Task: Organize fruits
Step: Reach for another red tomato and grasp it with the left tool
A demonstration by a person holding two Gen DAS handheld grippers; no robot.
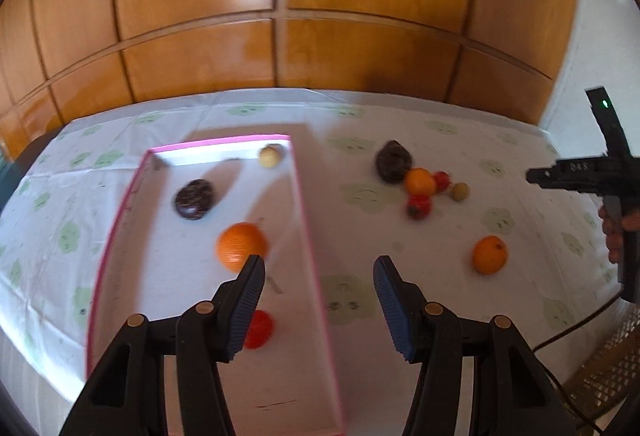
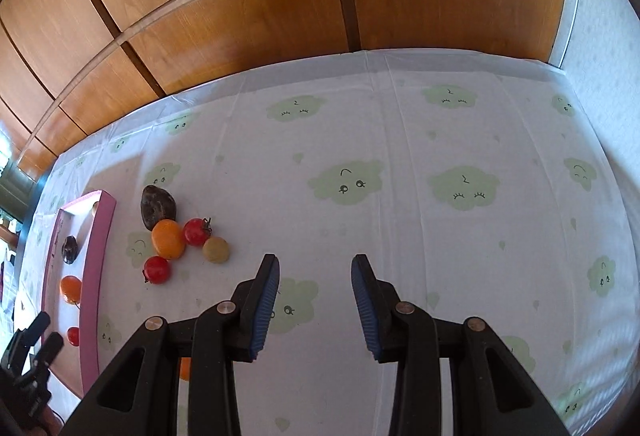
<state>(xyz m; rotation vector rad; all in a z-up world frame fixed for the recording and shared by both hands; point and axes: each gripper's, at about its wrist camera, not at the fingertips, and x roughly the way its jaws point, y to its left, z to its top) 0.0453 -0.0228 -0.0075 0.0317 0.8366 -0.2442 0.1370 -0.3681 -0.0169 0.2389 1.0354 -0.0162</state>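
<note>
Hovering with both tools spread and empty, left tool (image 1: pixel 319 268) above the pink tray (image 1: pixel 316 276) rim, right tool (image 2: pixel 315 268) over bare surface, you risk scattering that fruit cluster (image 2: pixel 169 239) if you clip one.

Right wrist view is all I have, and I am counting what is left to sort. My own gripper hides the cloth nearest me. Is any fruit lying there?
Observer: Yes, a lone orange lies on the tablecloth, apart from the cluster of five.
Operator: How many fruits are in the pink-rimmed box?
Observer: Four: a dark fruit, a boxed orange, a red fruit and a small pale yellow fruit at the far end.
Operator: Is the left gripper carrying anything?
Observer: No, it is open, with nothing between its fingers.
</note>
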